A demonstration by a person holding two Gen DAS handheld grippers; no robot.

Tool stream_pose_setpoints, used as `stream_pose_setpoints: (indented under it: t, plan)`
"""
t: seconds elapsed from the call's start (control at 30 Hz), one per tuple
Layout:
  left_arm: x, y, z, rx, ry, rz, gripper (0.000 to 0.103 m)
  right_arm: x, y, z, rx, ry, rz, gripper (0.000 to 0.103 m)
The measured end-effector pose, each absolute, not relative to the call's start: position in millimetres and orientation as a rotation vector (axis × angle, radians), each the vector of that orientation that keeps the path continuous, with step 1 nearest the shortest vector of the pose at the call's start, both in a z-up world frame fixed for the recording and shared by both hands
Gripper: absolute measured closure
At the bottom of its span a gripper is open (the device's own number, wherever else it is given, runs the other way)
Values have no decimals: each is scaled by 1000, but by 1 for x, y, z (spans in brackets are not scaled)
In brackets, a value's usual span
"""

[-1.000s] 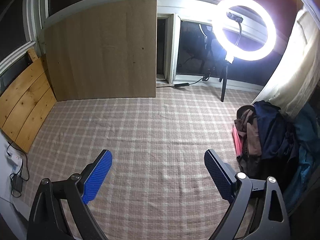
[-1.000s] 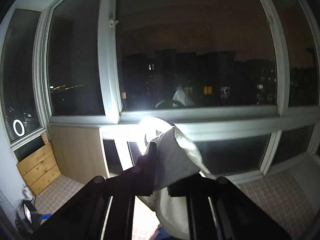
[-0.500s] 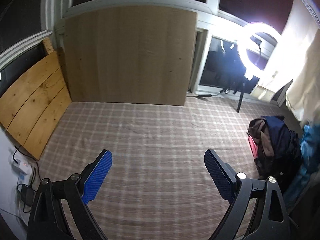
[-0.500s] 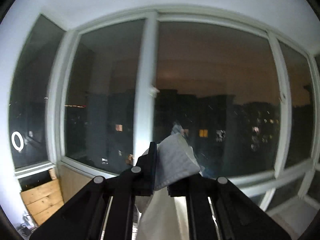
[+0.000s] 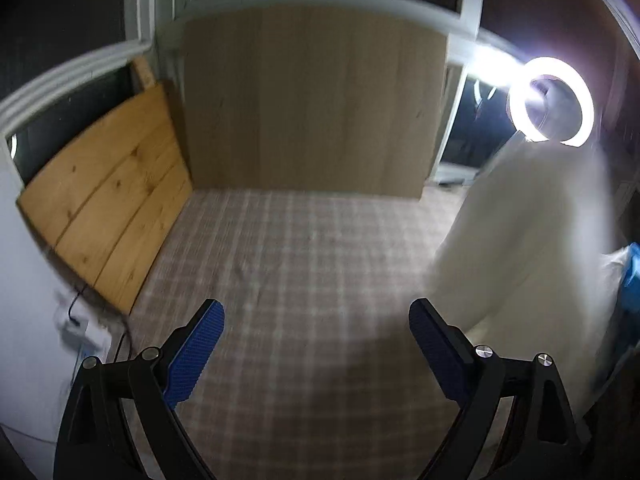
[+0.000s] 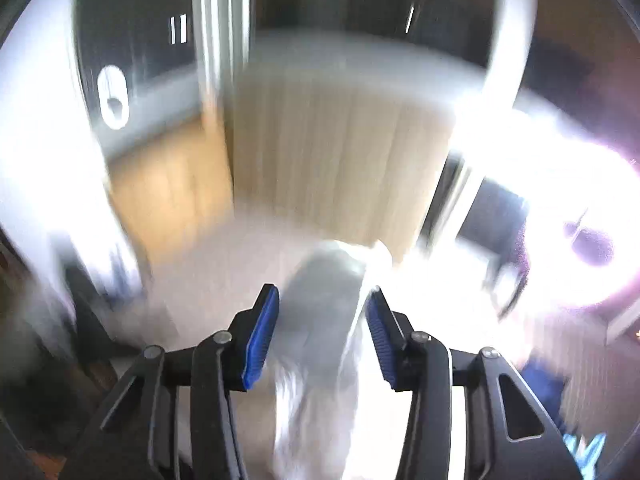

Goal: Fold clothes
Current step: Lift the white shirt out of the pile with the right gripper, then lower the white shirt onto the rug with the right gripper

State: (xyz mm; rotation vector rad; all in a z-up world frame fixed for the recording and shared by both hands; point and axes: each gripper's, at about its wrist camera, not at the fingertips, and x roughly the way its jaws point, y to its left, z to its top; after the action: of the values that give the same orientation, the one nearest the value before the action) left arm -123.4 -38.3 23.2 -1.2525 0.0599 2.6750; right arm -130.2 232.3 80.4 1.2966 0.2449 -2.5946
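Over the pink-and-white checked bed cover [image 5: 304, 264], my left gripper [image 5: 316, 340] hangs with its jaws spread wide and nothing between them. My right gripper [image 6: 322, 332] has its blue pads parted, with the pale off-white fabric garment [image 6: 320, 320] running between them. The frame is heavily blurred, so I can't tell if either pad has a hold on it. In the left view the same garment [image 5: 524, 232] hangs unfolded at the right, in front of the lit ring lamp [image 5: 552, 102]. No fold is visible, so all the folding is left to do.
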Motion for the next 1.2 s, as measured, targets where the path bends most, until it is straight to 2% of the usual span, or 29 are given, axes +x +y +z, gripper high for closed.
stream_pose_setpoints:
  t: [0.07,0.17,0.2,0.27,0.5,0.57,0.67,0.77,0.87,0.97,1.13,1.17,1.2]
  plan:
    - [-121,-47,10,-1302,66,2661,9,-121,242,27,1380,177,-2558,59]
    - [-116,-40,-13,-1383,51,2601,9,-101,292,-8,1426,-94,-2542,58]
    - [-115,-33,-20,-1403,51,2580,9,-94,310,-15,1447,-109,-2577,56]
    - [-115,-15,-37,-1441,54,2533,9,-79,346,-28,1490,-142,-2648,46]
    - [-142,54,-89,-1600,-41,2343,9,-75,435,-111,1805,-89,-2681,45]
    - [-148,74,-102,-1641,-64,2292,10,-69,456,-128,1842,-174,-2638,45]
    - [-148,90,-106,-1649,-5,2326,13,-55,470,-133,1799,-350,-2573,45]
    - [-150,72,-99,-1659,-56,2397,13,-63,452,-132,1719,-412,-2532,45]
    - [-146,40,-85,-1658,-84,2497,13,-87,409,-120,1592,-387,-2486,45]
    - [-134,2,-71,-1650,-126,2598,13,-121,336,-113,1487,-205,-2394,37]
    - [-113,-48,-65,-1658,-232,2666,13,-165,228,-152,1522,59,-2218,37]
    - [-110,-56,-66,-1661,-252,2672,13,-169,216,-164,1549,124,-2212,39]
    - [-107,-64,-68,-1664,-271,2676,13,-171,209,-171,1574,170,-2212,47]
